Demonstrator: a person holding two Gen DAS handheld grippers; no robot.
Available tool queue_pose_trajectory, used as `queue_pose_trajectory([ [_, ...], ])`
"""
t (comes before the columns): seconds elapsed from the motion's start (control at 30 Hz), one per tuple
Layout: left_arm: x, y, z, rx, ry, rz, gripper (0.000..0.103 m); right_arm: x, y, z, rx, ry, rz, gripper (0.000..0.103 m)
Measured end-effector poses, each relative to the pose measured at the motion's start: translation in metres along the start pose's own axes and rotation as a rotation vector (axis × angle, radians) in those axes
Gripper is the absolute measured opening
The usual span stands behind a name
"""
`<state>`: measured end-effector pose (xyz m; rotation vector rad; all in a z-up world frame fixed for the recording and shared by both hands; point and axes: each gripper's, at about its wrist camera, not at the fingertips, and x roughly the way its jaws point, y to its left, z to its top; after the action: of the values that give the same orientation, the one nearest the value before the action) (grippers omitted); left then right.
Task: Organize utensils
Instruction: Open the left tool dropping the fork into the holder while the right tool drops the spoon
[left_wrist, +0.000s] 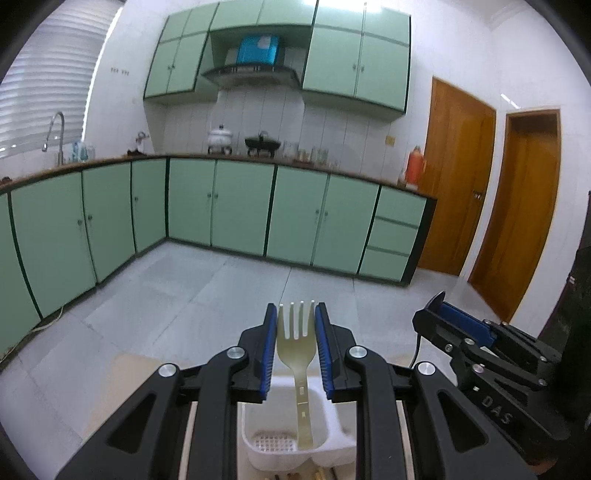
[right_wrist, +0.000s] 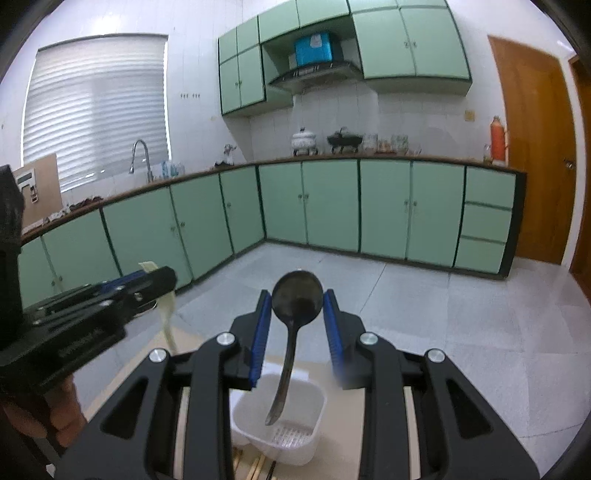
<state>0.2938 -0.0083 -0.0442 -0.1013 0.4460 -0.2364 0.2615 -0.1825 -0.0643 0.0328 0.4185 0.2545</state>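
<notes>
Left gripper pinches fork, tines up, lower centre. Right gripper pinches dark spoon, bowl up. Both handles hang over white basket. Sticks at bottom edge cut off, unclear.

- You are holding a pale cream fork by its head between the blue fingers, tines pointing up and away, handle hanging down.
- You are gripping a dark spoon by its bowl, its handle drooping downward.
- A white perforated utensil basket is sitting on the desk directly beneath both handles.
</notes>
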Motion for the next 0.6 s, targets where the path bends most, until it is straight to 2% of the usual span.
queue_pose_trajectory([
  [0.17,0.021,0.006,-0.026,0.006,0.068,0.003,0.021,0.015,0.002,-0.023,0.012,0.064,0.026,0.028],
  [0.3,0.022,0.007,-0.039,0.014,0.089,0.007,0.024,0.021,0.006,-0.036,0.016,0.106,0.046,0.029],
  [0.43,0.013,0.011,-0.048,-0.002,0.099,0.014,0.038,0.015,0.007,-0.041,0.02,0.103,0.032,0.042],
  [0.47,0.011,0.012,-0.048,-0.004,0.097,0.018,0.041,0.011,0.007,-0.042,0.024,0.097,0.027,0.047],
  [0.5,0.006,0.012,-0.049,-0.006,0.091,0.027,0.049,0.006,0.007,-0.042,0.031,0.087,0.023,0.052],
  [0.53,-0.002,0.013,-0.051,-0.007,0.077,0.04,0.057,-0.001,0.007,-0.042,0.039,0.071,0.01,0.061],
  [0.57,-0.01,0.014,-0.053,-0.007,0.064,0.051,0.06,-0.007,0.007,-0.042,0.043,0.057,-0.001,0.07],
  [0.6,-0.018,0.014,-0.056,-0.008,0.055,0.056,0.066,-0.014,0.007,-0.043,0.045,0.042,-0.015,0.074],
])
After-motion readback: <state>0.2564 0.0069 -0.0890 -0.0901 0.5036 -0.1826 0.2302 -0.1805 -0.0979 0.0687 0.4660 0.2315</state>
